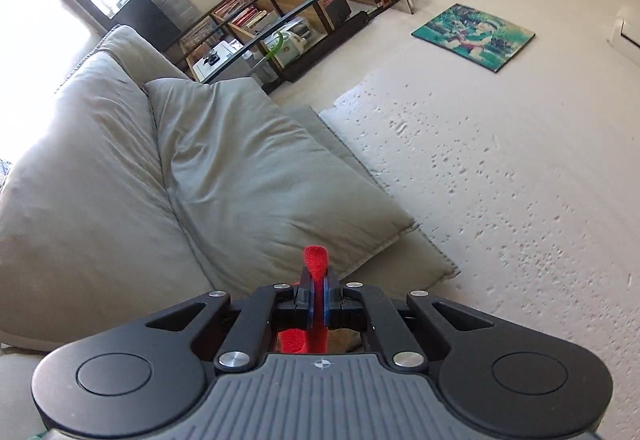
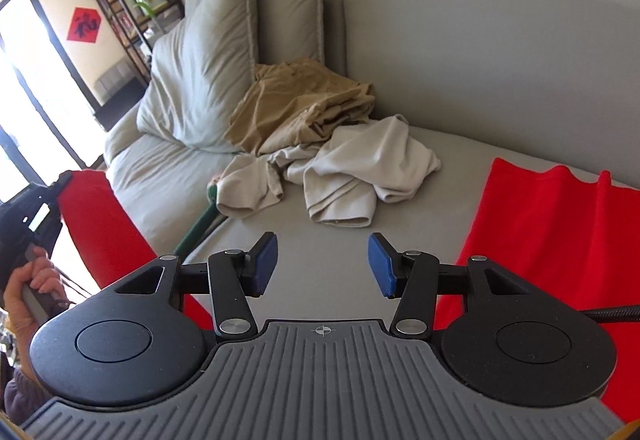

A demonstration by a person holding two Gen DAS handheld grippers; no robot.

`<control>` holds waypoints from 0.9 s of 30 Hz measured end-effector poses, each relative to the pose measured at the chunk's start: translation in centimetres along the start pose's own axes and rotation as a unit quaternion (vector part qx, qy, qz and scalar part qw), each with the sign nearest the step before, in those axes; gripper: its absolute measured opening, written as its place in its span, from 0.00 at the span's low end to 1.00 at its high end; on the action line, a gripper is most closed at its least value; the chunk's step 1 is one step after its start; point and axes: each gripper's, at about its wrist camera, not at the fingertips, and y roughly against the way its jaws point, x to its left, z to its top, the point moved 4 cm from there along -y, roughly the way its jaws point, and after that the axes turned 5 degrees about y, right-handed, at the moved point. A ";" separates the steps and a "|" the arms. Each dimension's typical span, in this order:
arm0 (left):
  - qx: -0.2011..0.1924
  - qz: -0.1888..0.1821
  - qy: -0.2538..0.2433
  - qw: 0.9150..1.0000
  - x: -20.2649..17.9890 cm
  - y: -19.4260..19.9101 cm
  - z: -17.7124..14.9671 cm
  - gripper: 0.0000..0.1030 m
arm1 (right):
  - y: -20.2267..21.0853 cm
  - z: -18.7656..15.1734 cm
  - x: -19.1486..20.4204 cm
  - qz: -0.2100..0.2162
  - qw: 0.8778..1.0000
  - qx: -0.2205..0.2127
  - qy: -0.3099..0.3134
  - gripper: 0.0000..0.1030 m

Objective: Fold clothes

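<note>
A red cloth (image 1: pixel 315 260) is pinched between the blue pads of my left gripper (image 1: pixel 319 280), which is shut on it and held up facing the sofa cushions and wall. In the right wrist view the same red cloth hangs from the left gripper (image 2: pixel 64 180) at the far left, held in a person's hand (image 2: pixel 28 280). More of the red cloth (image 2: pixel 540 224) lies spread on the grey sofa seat (image 2: pixel 320 232) at the right. My right gripper (image 2: pixel 322 262) stands open above the bare seat with nothing between its fingers.
A crumpled cream garment (image 2: pixel 352 168) and a tan one (image 2: pixel 296 104) lie heaped at the back of the seat against the grey cushions (image 2: pixel 200 80). A green strip (image 2: pixel 200 224) shows at the seat's left edge. A bookshelf (image 1: pixel 280 12) stands by the window.
</note>
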 end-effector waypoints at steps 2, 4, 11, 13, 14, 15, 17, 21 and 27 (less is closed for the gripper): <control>0.027 0.025 -0.003 0.999 1.6 -1.7 -1.3 0.01 | -0.1 -0.4 0.1 -0.001 1.000 0.008 0.001 0.51; 0.033 0.081 -0.010 0.996 2.9 -2.6 -1.9 0.02 | -0.1 -0.8 0.1 -0.001 1.000 0.014 -0.004 0.51; -0.023 0.283 -0.049 0.958 4.9 -0.8 0.1 0.65 | 2.2 -1.4 -0.2 0.003 0.999 0.015 -0.028 0.52; -0.029 0.288 -0.054 0.956 4.2 0.7 1.4 0.65 | 3.8 -1.3 -0.2 0.008 0.999 0.006 -0.039 0.52; -0.019 0.273 -0.058 0.960 3.5 1.3 1.9 0.64 | 4.9 -1.3 -0.1 0.007 0.999 -0.004 -0.042 0.52; -0.007 0.255 -0.063 0.965 2.6 1.9 2.3 0.64 | 6.1 -1.3 0.1 0.006 0.999 -0.014 -0.045 0.52; 0.044 0.212 -0.083 0.973 0.2 3.2 2.0 0.64 | 9.1 -1.4 0.9 0.003 0.998 -0.039 -0.048 0.53; 0.163 0.112 -0.119 0.973 -4.4 7.1 -2.3 0.65 | 16.2 -3.0 3.1 0.003 0.995 -0.083 -0.046 0.73; 0.342 0.039 -0.203 0.917 -7.8 15.8 -13.4 0.73 | 26.0 -9.2 4.4 0.032 0.989 -0.109 -0.100 0.87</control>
